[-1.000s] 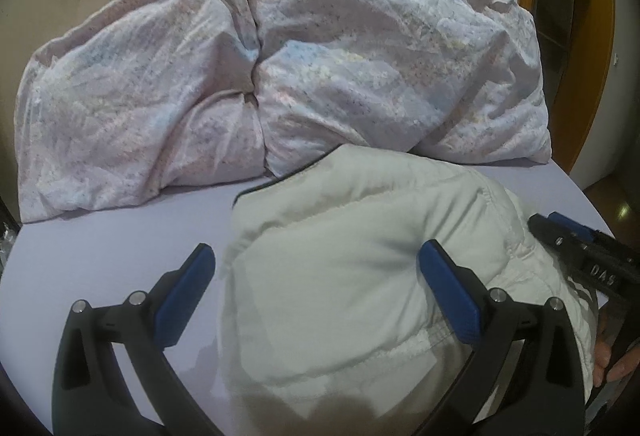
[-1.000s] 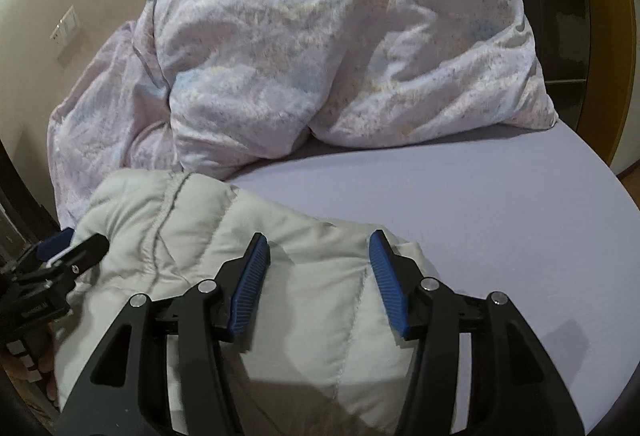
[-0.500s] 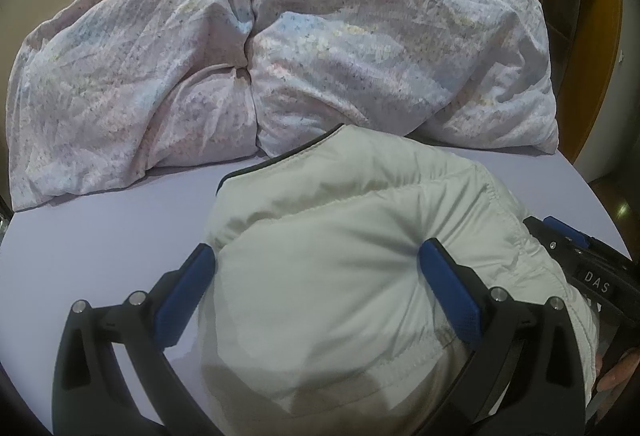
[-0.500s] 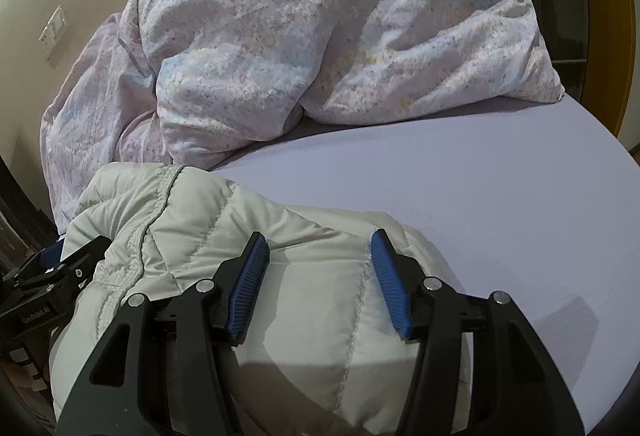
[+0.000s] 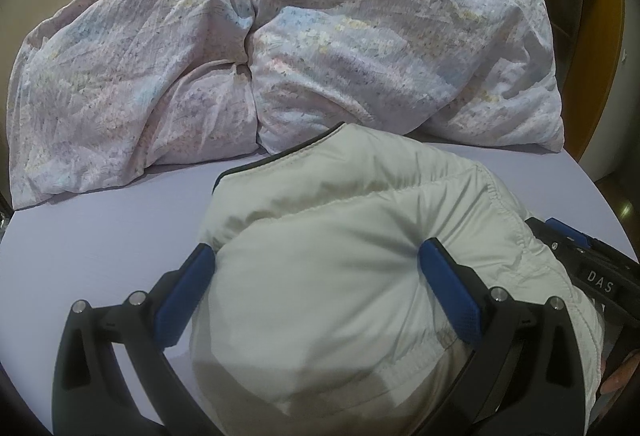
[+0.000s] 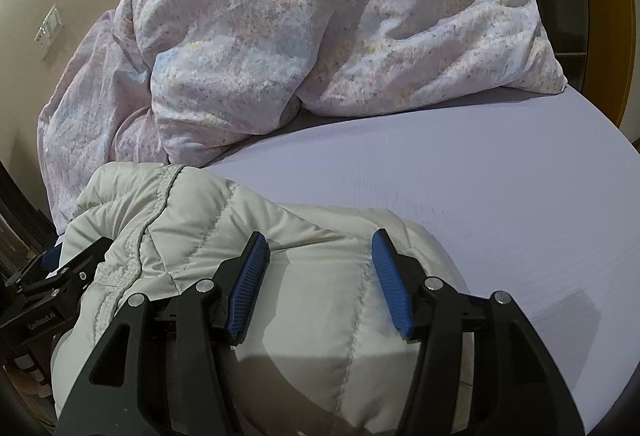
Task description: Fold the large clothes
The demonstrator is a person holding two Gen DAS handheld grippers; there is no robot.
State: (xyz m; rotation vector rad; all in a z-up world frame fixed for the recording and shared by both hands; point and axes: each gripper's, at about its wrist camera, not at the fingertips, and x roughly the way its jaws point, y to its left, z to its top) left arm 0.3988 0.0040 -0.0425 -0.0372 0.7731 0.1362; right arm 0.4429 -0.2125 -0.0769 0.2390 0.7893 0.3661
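1. Jacket position: the pale quilted jacket lies bunched on the lavender bed sheet, at the near edge of the bed, with its dark-trimmed hem close to the rumpled floral duvet heaped behind it.

2. Left gripper: fingers spread wide, blue pads on either side of a puffed mound of jacket. Nothing is pinched between them.

3. Right gripper: fingers also apart, narrower than the left, pads resting over a quilted panel beside the ribbed seam. No fabric is clamped.

4. Change over the last second: both grippers have travelled forward over the garment. In the left view the jacket has come to fill the span between the pads and more of its folded layer is seen; in the right view the collar-side bulk has risen at left, and the sheet shows less between the pads.

5. Meaning for the task: judged from this, the fold is at a pressing or repositioning stage, not a carry. The jacket is bulky and springy, so a fold is likely to reopen unless it is flattened.

6. Next need: a firm pinch on an edge or seam.
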